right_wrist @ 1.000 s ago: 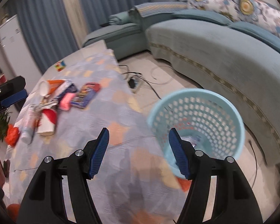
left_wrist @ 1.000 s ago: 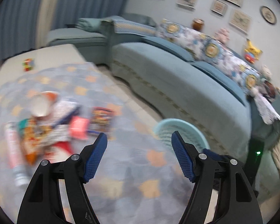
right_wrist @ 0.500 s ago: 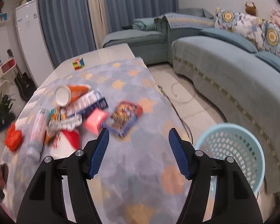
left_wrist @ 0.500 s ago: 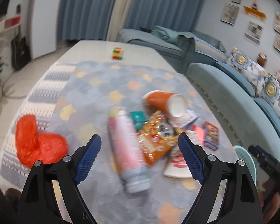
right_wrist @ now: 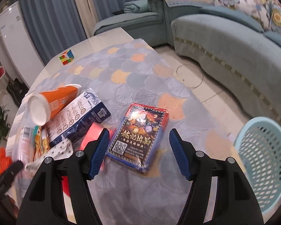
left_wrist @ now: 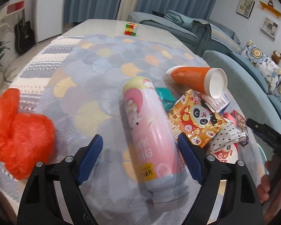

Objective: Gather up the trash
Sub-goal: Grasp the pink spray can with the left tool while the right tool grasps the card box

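Note:
A pink bottle (left_wrist: 149, 131) lies on the table between the open fingers of my left gripper (left_wrist: 140, 153), which is empty. Beside it lie a gold panda snack packet (left_wrist: 194, 120), an orange cup (left_wrist: 196, 80) on its side and a red plastic bag (left_wrist: 20, 136). My right gripper (right_wrist: 138, 150) is open and empty just above a dark red-edged box (right_wrist: 140, 133). A pink packet (right_wrist: 92, 135), a blue-white carton (right_wrist: 78, 120) and the orange cup (right_wrist: 52, 103) lie to its left. The light-blue basket (right_wrist: 262, 161) stands on the floor at the right.
A Rubik's cube (left_wrist: 131, 29) sits at the table's far end, also in the right wrist view (right_wrist: 66, 57). A blue sofa (right_wrist: 234, 43) runs along the right, past the table's edge. A cable (right_wrist: 189, 76) lies on the floor.
Both grippers swung from the basket side back over the table and moved in closer. The left now straddles the pink bottle; the right hovers over the dark box. Both stayed open.

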The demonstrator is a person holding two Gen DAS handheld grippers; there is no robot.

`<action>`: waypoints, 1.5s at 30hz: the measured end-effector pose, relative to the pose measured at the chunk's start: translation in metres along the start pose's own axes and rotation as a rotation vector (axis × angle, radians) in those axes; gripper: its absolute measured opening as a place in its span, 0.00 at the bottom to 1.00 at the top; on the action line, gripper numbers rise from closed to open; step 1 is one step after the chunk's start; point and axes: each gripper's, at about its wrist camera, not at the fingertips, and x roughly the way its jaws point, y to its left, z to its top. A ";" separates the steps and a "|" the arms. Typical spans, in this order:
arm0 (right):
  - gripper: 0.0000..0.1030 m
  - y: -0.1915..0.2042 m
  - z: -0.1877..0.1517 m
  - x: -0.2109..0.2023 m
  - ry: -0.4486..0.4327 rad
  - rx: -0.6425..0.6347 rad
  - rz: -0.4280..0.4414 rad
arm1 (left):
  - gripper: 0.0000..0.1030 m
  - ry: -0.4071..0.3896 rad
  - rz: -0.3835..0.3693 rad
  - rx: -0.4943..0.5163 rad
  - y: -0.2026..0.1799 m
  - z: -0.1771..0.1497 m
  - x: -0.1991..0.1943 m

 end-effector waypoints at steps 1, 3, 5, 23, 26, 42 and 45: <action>0.61 0.000 0.001 0.005 0.008 0.013 0.000 | 0.73 0.004 -0.010 0.003 0.000 -0.001 0.002; 0.61 -0.001 0.001 0.014 0.031 0.041 0.004 | 0.69 0.013 -0.037 0.000 0.000 -0.006 0.004; 0.61 -0.003 0.003 0.023 0.052 0.073 0.002 | 0.69 0.022 -0.056 0.002 0.000 -0.008 0.006; 0.57 0.026 0.001 0.046 0.108 -0.050 -0.183 | 0.46 -0.026 0.007 0.118 -0.028 -0.017 -0.001; 0.56 0.021 -0.006 0.037 0.103 -0.051 -0.158 | 0.46 -0.051 -0.012 0.108 -0.027 -0.018 -0.007; 0.56 -0.031 -0.027 -0.086 -0.078 -0.015 0.033 | 0.44 -0.135 -0.196 0.054 -0.031 -0.017 -0.063; 0.56 -0.039 -0.027 -0.109 -0.114 -0.008 0.031 | 0.44 -0.155 -0.214 0.077 -0.044 -0.018 -0.079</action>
